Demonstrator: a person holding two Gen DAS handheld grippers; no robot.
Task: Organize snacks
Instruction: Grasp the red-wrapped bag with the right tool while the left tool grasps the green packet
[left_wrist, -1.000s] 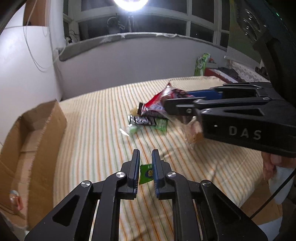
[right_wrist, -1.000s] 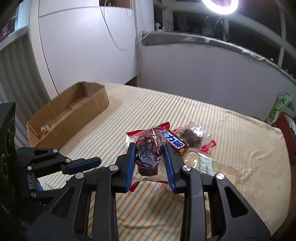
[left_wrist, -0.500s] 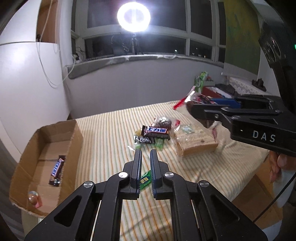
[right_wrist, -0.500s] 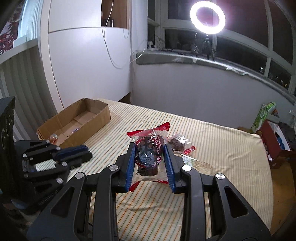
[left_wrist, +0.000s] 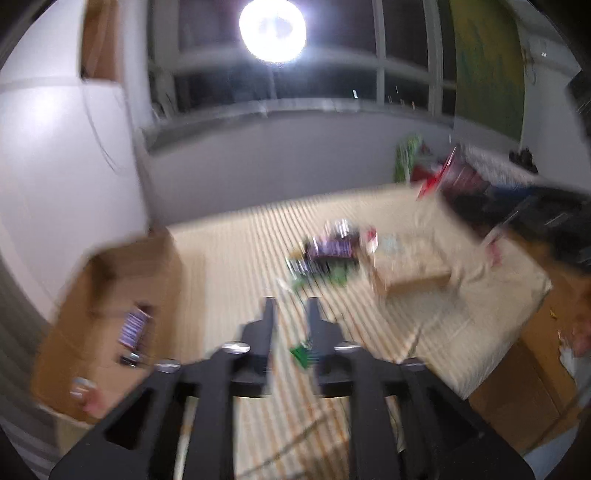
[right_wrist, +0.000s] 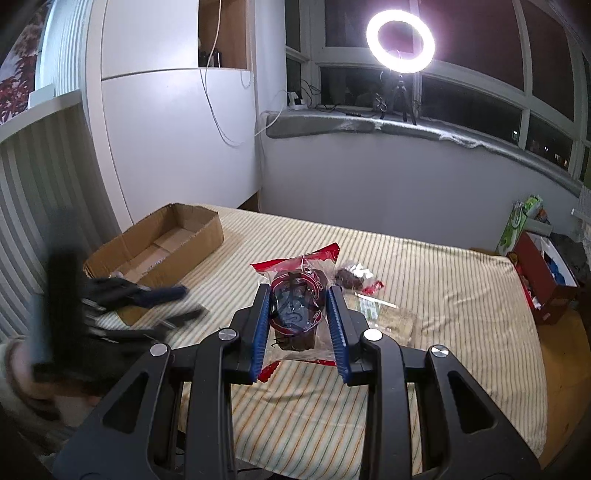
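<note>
The right gripper (right_wrist: 298, 314) is pinching a clear-and-red wrapped chocolate cake (right_wrist: 297, 314) between its blue-padded fingers (right_wrist: 260, 332), holding the packet up above the striped tabletop (right_wrist: 443, 295). The packet is standing roughly upright in the grip, with its red sealed edge sticking out above and below the fingers.

The left wrist view is heavily blurred. In it, the left gripper (left_wrist: 291, 332) is showing a clear gap between its fingers, so it is spread apart, and a small green packet (left_wrist: 301, 352) is sitting low in that gap, beside the right-hand finger; whether it is touching that finger cannot be told. In the right wrist view, the left gripper (right_wrist: 147, 299) is appearing as a dark smear just in front of the cardboard box (right_wrist: 162, 243).

The cardboard box is lying open at the left edge of the tabletop. In the left wrist view, the box (left_wrist: 110, 295) is holding a purple-wrapped bar (left_wrist: 133, 328) and a small round item (left_wrist: 83, 387) near its closer end.

The rest of the snacks are lying in a loose cluster near the middle of the tabletop: a dark candy bar (left_wrist: 328, 247) on top of other small wrappers, with a flat packet of crackers (left_wrist: 406, 266) just beside them. From the right wrist, a small clear bag of dark snacks (right_wrist: 351, 277) and the cracker packet (right_wrist: 391, 317) are showing just behind the held cake.

A ring light (right_wrist: 400, 40) is glowing on the windowsill.
</note>
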